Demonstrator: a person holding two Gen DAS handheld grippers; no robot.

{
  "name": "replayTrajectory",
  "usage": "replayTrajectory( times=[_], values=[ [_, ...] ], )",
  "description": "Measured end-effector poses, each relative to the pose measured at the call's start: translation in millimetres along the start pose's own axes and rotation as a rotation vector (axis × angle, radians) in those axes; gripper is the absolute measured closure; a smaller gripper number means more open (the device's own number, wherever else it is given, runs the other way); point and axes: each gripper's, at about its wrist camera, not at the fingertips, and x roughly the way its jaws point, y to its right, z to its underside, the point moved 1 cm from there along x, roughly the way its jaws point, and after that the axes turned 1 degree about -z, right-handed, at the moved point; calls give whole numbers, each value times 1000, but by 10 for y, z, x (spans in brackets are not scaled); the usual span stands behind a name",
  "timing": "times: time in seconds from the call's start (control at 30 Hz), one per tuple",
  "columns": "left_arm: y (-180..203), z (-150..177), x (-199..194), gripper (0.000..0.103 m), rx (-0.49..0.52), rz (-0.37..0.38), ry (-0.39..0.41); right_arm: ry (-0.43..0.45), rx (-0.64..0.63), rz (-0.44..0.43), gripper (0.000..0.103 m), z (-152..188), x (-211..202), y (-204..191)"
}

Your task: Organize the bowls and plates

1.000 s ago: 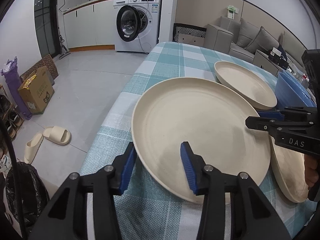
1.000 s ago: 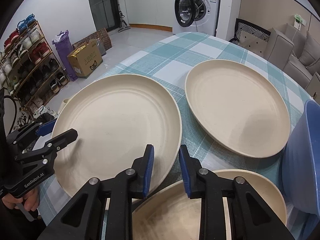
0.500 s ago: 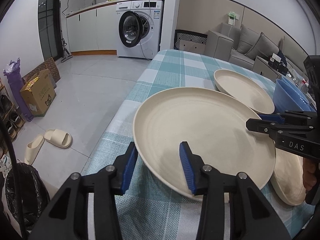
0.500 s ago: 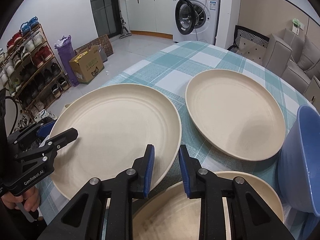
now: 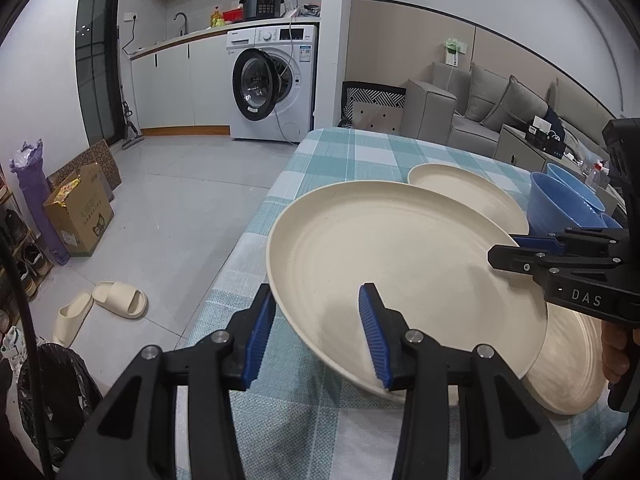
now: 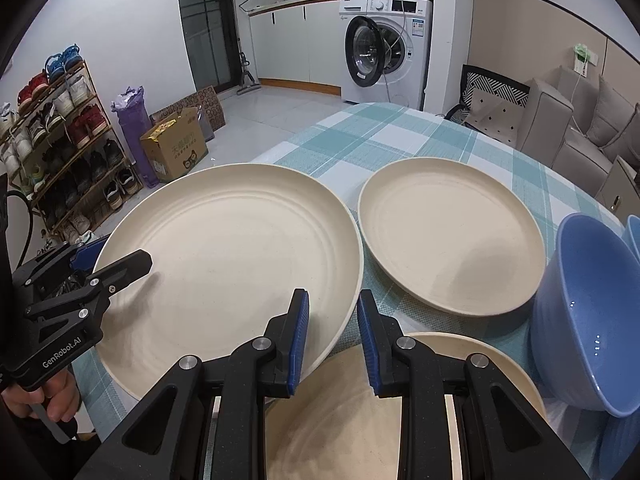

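Two-handed carry of the big plate (image 6: 232, 256): both grippers are pinching opposite rims and the plate is riding clear of the table (image 5: 360, 156). I read this as stacking it onto another plate.

Left gripper (image 5: 316, 332): clenched on the plate's left rim, one pad under, one pad on the inner face. It's pitching downward toward the plate, the hand (image 6: 44, 396) gripping the handle low and left of the plate.

Plate itself: tilting, its right edge overlapping the near plate (image 6: 400, 400), which is sitting on the table just right of it. Far plate (image 6: 448, 240) is lying flat just beyond the big plate's right rim, apart from it. Blue bowl (image 6: 588, 320) is standing right of both, close to the near plate's edge.

Right gripper (image 6: 332, 340): clenched on the big plate's right rim, angling steeply down over the near plate.

To do it well, in my judgement:
- keep both grips level with each other so the plate isn't twisting
- clear the target rim before going sideways
- watch the bowl on the right; it's close to the path
- centre over the target, lower flat, release both sides together
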Motion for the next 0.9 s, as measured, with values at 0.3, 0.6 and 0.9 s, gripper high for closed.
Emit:
replayTrajectory(
  times=[0.3, 0.6, 0.9],
  values=[
    [114, -53, -136, 61, 25, 15, 26, 41, 21, 8, 78, 53, -295, 32],
    [304, -77, -231, 61, 69, 31, 36, 73, 67, 17, 78, 130, -584, 150],
    [527, -104, -306, 61, 102, 58, 42, 99, 116, 35, 78, 242, -847, 313]
  ],
)
